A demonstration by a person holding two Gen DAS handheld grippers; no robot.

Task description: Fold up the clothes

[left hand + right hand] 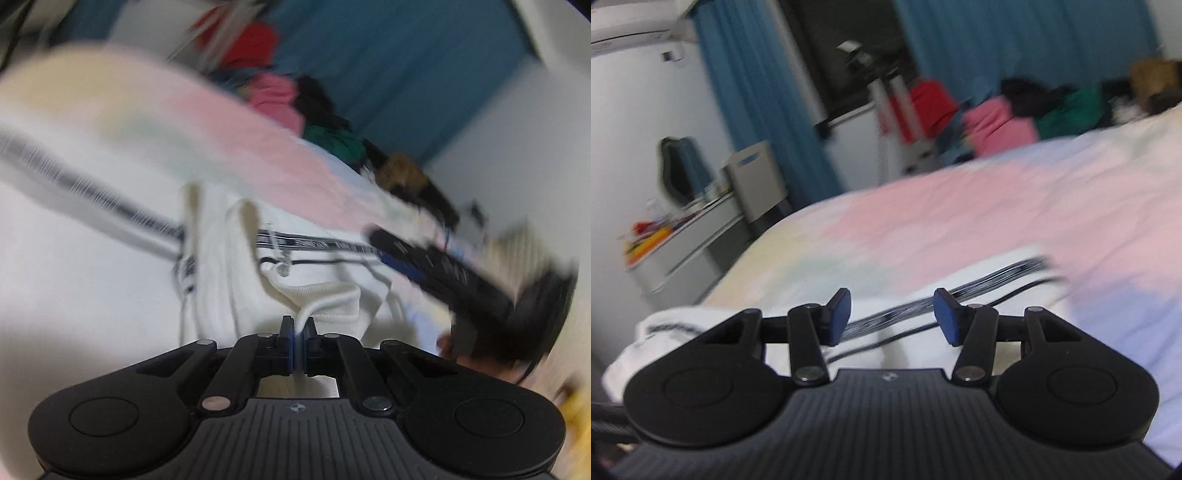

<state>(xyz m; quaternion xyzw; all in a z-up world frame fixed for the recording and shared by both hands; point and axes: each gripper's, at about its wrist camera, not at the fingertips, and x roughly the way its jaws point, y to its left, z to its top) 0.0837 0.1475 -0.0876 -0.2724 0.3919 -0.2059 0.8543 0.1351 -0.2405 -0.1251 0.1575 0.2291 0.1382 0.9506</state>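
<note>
Bed (1015,206) carries everything: pastel sheet, pink and blue patches. White garment (92,266) with a black-and-white stripe lies across the near side of the bed, spread toward the near left corner in the right view (912,343). Pile of unfolded clothes (1027,114) sits at the far edge, well apart from it.

Step in hand, as I read it: left side has the ribbed hem or cuff and is carrying it over for a fold; right is free to take a second point. Both views are motion-blurred, so fine detail is unreliable.

To do it well:
- Keep the left pull low and flat so the layer lands without a ridge.
- Bring the right down on the opposite edge of the same layer before finishing the fold; one-point pulls skew the cloth.
- Watch the loose drawcord (314,263); it can end up trapped in the crease.
- Line the stripe up with itself as an alignment check.

Left gripper (297,326): fingers together, pinching a thin fold of the white ribbed edge (332,299) right at the tips.

Right gripper (891,319): fingers wide apart, blue pads (837,317) showing, holding nothing, above the garment; contact cannot be judged.
</note>
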